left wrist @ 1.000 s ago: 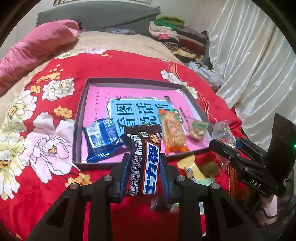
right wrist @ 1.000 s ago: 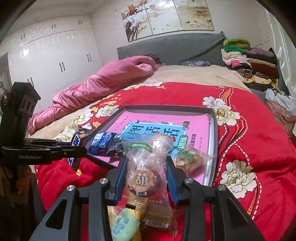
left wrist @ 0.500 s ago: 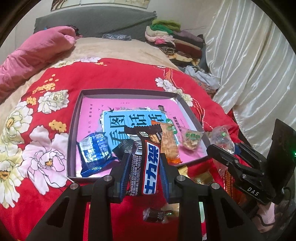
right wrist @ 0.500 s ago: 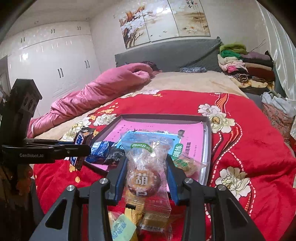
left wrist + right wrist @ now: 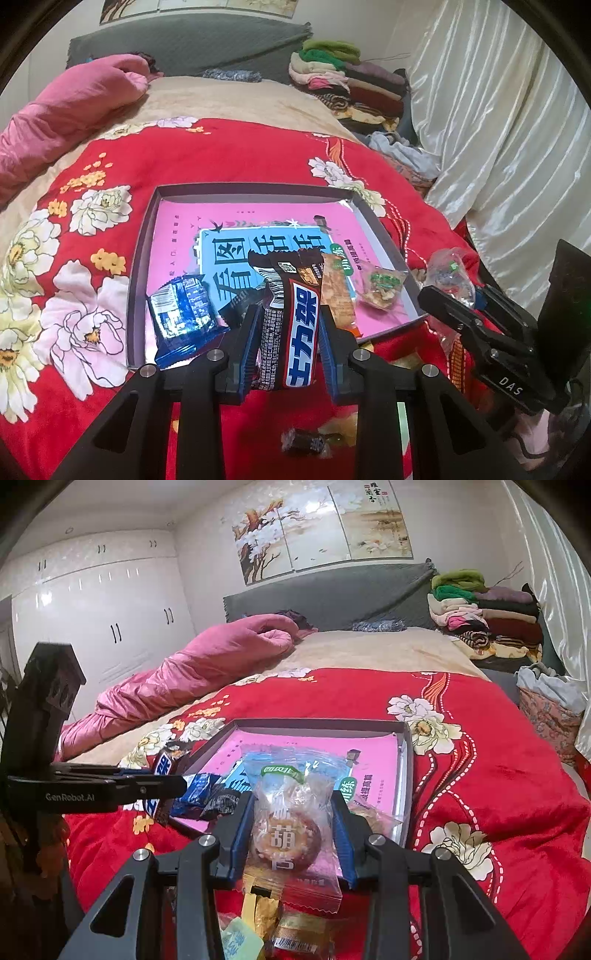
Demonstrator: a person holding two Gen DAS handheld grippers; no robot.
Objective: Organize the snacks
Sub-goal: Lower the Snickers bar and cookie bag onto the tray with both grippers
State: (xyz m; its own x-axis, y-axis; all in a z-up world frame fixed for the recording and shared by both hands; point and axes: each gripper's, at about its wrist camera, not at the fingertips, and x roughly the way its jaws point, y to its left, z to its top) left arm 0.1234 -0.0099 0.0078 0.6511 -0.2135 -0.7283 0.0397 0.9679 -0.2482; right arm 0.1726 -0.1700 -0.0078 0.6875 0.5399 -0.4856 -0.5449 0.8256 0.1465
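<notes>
My left gripper [image 5: 288,325] is shut on a dark chocolate bar [image 5: 291,317] with a blue label, held upright over the near edge of a shallow grey tray [image 5: 142,266] lined with a pink book. In the tray lie a blue wrapper [image 5: 181,317], an orange snack strip [image 5: 338,291] and a small clear packet [image 5: 380,288]. My right gripper [image 5: 293,834] is shut on a clear-wrapped round pastry [image 5: 290,830], just in front of the tray [image 5: 404,775]. From the right wrist view the left gripper [image 5: 155,782] with its bar shows at the left.
Loose snacks [image 5: 258,923] lie on the red floral blanket [image 5: 498,775] below my right gripper, and a small wrapped candy [image 5: 306,441] under my left. A pink quilt [image 5: 192,672] lies at the far left, folded clothes [image 5: 487,616] at the far right.
Both views have drawn back and tilted up slightly, so the tray sits lower and farther off. Each gripper keeps its snack.
</notes>
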